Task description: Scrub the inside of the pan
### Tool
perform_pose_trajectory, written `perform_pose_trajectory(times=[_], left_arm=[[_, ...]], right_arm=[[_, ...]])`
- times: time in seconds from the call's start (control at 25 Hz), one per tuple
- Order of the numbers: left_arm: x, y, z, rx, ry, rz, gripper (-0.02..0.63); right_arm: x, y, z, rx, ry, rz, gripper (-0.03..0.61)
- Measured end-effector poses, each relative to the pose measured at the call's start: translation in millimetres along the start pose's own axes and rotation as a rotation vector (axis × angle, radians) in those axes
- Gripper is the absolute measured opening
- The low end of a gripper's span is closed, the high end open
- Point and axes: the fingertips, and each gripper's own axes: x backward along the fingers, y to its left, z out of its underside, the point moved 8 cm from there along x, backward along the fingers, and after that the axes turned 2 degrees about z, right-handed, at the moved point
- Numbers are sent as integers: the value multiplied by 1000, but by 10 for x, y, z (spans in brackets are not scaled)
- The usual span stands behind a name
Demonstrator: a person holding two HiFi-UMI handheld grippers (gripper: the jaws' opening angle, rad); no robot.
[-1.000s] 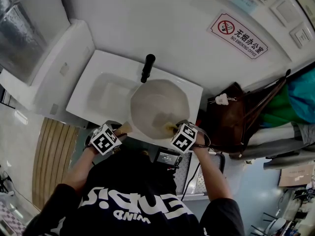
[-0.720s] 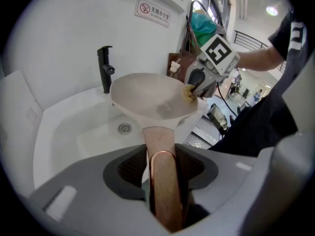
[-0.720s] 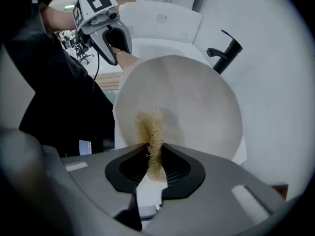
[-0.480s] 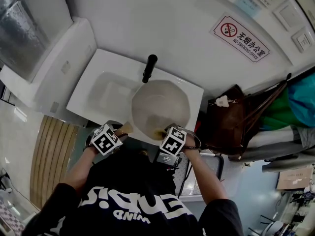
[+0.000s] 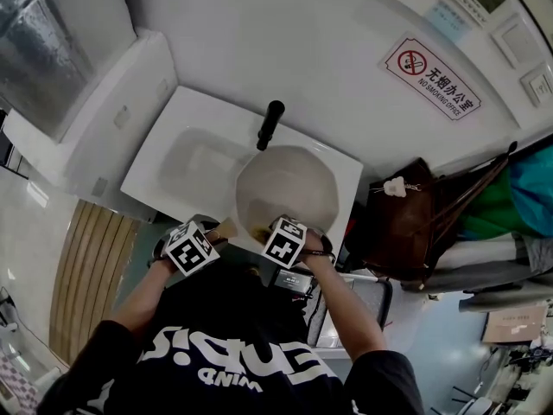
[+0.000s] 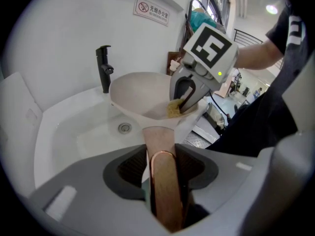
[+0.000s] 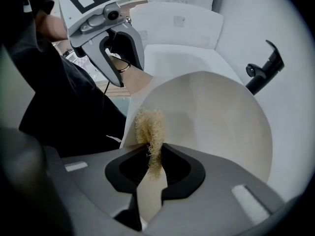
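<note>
My left gripper [image 6: 160, 157] is clamped on the wooden handle [image 6: 163, 186], holding the pan [image 5: 289, 184] over the sink [image 5: 186, 158]. My right gripper [image 7: 150, 165] pinches the loofah scrubber [image 7: 149, 130] against the pan's near inner wall. I judge scrubbing is under way, with the far side yet to cover.

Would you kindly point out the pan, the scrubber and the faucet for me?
pan [image 5: 294, 180], head view, on its bare inner wall.
scrubber [image 7: 149, 127], right gripper view, on the fibrous tuft beyond the jaws.
faucet [image 6: 105, 76], left gripper view, on its black upright stem.
</note>
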Motion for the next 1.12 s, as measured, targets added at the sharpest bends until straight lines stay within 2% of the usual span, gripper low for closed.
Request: perform_pose_trajectory(times=[0.24,0.48,0.6,0.84,1.12], left_arm=[[-1,-14,8,9,-7,0,175],[-5,-14,11,16,-10,-6,175],[-5,-17,21,21,-11,-5,175],[3,-33,20,27,-15,1,175],[18,-26,33,34,-19,9,175]], right_arm=[[-136,-172,-319,41,-24,15,74],[-269,-415,-555,112,15,72,74],[-316,-557,-614,94,10,95,74],[-476,-841,-643,89,39,207,74],[-537,-1181,-676,30,58,291,74]])
